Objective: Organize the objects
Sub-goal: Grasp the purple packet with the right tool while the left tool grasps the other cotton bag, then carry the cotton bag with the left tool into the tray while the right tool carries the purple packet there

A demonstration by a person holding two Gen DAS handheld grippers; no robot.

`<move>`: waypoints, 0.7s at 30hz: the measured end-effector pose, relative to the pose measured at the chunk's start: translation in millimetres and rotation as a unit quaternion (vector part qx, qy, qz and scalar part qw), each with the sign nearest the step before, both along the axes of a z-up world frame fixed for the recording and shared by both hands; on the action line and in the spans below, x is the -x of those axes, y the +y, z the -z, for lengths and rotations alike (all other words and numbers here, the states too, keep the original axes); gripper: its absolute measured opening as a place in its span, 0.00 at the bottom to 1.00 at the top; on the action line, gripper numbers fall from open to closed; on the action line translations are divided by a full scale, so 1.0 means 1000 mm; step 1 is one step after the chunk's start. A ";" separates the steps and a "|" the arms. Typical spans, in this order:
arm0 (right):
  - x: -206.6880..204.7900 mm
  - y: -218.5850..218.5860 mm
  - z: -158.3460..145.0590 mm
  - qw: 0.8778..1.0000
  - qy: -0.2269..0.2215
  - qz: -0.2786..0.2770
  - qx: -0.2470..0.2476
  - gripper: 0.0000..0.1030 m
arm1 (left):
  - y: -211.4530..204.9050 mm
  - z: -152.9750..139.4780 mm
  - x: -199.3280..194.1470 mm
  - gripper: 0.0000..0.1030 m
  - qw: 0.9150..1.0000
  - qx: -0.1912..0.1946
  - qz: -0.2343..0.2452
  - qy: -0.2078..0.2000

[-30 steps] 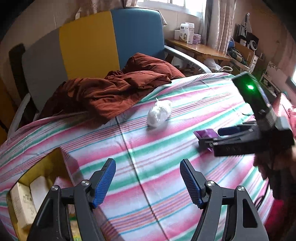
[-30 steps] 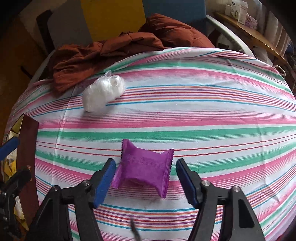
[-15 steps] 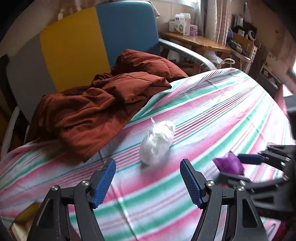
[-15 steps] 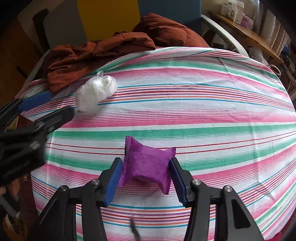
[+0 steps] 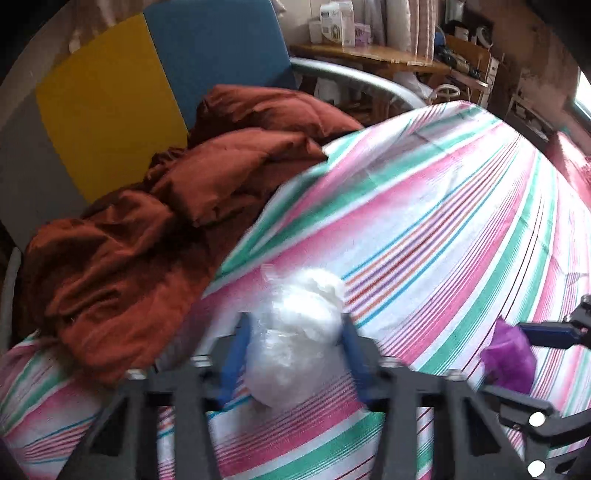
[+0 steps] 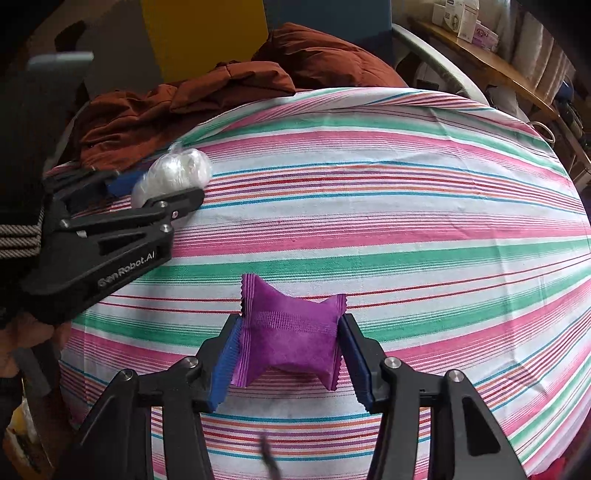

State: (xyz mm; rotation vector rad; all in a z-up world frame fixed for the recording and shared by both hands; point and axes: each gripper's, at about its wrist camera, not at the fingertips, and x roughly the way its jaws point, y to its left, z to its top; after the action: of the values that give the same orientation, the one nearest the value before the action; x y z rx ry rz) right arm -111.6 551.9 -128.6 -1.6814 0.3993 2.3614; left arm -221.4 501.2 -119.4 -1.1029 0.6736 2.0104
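Purple packet [image 6: 291, 334]: lying on the striped cloth [image 6: 406, 206] near its front edge, being gripped at its two crimped sides by the right gripper [image 6: 290, 354], whose blue pads are pressing in so that the packet's waist is pinching; the hold across the short width is probably giving the surest bite on a soft, puffy item before lifting. White bag [image 5: 295, 332]: a knotted clear plastic bundle, sitting farther back on the same cloth, just beside the rust-brown quilt [image 5: 155, 236]; the left gripper [image 5: 293, 352] is closing around it, the bag sitting between the blue fingers [image 5: 232, 354], which are looking to be touching its sides, though blur is leaving the contact uncertain. Both tools are pointing steeply down, which is suiting a pickup from a flat surface. Both items are apparently being taken at once, one per hand, likely for moving elsewhere. Writing: the left gripper's black body is reading "Gen Robot.AI" in the right-hand view. Boxes [image 5: 336, 18] on the wooden shelf [image 5: 369, 55] are bearing print too small to read.
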 end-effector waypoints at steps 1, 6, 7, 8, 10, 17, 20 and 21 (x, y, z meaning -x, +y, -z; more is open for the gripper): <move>0.001 0.000 0.001 1.000 -0.001 -0.002 -0.003 0.48 | -0.003 0.000 -0.001 0.38 1.000 -0.005 -0.004 0.000; 0.002 -0.003 0.001 1.000 0.001 -0.011 -0.008 0.46 | -0.023 -0.005 -0.018 0.36 0.999 -0.020 -0.036 -0.013; 0.002 -0.004 0.001 1.000 0.003 -0.012 -0.008 0.45 | -0.027 -0.008 -0.025 0.36 0.999 -0.023 -0.037 -0.007; 0.002 -0.004 0.001 1.000 0.004 -0.013 -0.007 0.45 | -0.032 -0.013 -0.033 0.36 0.999 -0.030 -0.036 0.001; 0.002 -0.005 0.001 1.000 0.006 -0.018 -0.007 0.45 | -0.044 -0.024 -0.049 0.36 0.998 -0.044 -0.040 0.014; 0.002 -0.017 0.000 0.999 0.015 -0.045 -0.012 0.45 | -0.084 -0.059 -0.096 0.36 0.994 -0.086 -0.048 0.045; 0.001 -0.026 0.000 0.998 0.019 -0.057 -0.021 0.45 | -0.099 -0.071 -0.108 0.36 0.992 -0.099 -0.054 0.054; 0.000 -0.029 0.000 0.998 0.021 -0.059 -0.023 0.45 | -0.103 -0.075 -0.113 0.36 0.992 -0.102 -0.057 0.055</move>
State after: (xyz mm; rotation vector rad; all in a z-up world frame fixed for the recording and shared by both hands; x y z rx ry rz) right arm -111.1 522.7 -128.3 -1.6815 0.2569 2.4721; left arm -108.9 397.8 -44.7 -0.9320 0.4566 2.1958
